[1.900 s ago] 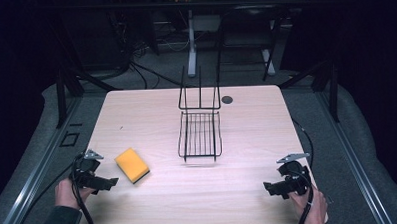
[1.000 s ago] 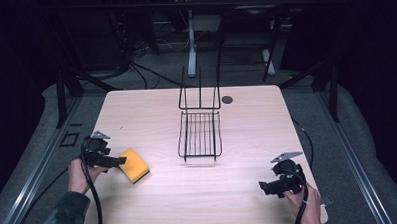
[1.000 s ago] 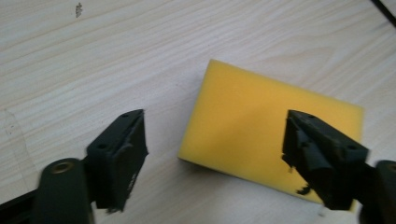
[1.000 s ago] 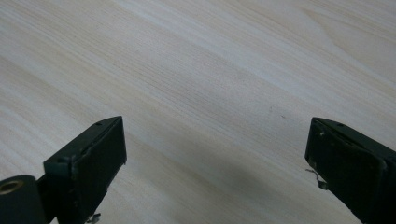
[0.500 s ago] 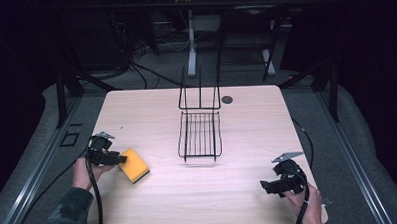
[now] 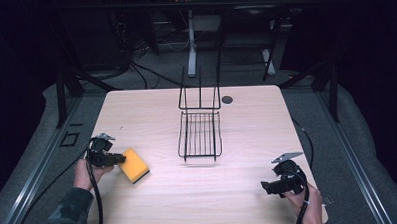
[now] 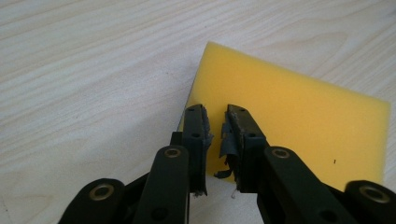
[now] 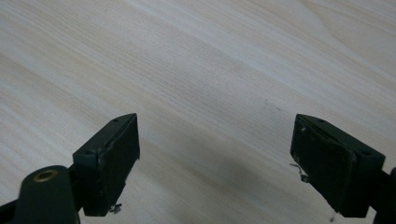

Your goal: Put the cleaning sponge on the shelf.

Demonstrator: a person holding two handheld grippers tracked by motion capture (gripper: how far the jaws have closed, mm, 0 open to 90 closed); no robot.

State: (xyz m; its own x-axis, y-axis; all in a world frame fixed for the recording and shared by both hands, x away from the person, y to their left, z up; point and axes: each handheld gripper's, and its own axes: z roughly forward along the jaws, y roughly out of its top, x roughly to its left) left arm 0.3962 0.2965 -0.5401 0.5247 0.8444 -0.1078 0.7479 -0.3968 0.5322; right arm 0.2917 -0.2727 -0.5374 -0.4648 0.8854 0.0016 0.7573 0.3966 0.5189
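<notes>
At the table's [image 6: 249,200] near right corner, the right gripper [image 6: 270,185] hovered over bare wood, jaws spread wide. At near left, the left gripper [image 6: 119,158] had its jaws nearly closed at the edge of a yellow sponge [image 6: 135,164] lying flat. Farther back stood a black wire rack [image 6: 200,128].

A pale wooden table [image 6: 151,113] stood in a dark room. A yellow sponge [image 6: 133,165] with a dark underside lay flat near its left front edge. A black wire rack [image 6: 200,132] sat in the middle, its tall back frame upright at the far end. A small dark round spot [image 6: 227,99] marked the tabletop just right of the rack's back. Cables [image 6: 150,71] ran across the grey floor beyond the table.
</notes>
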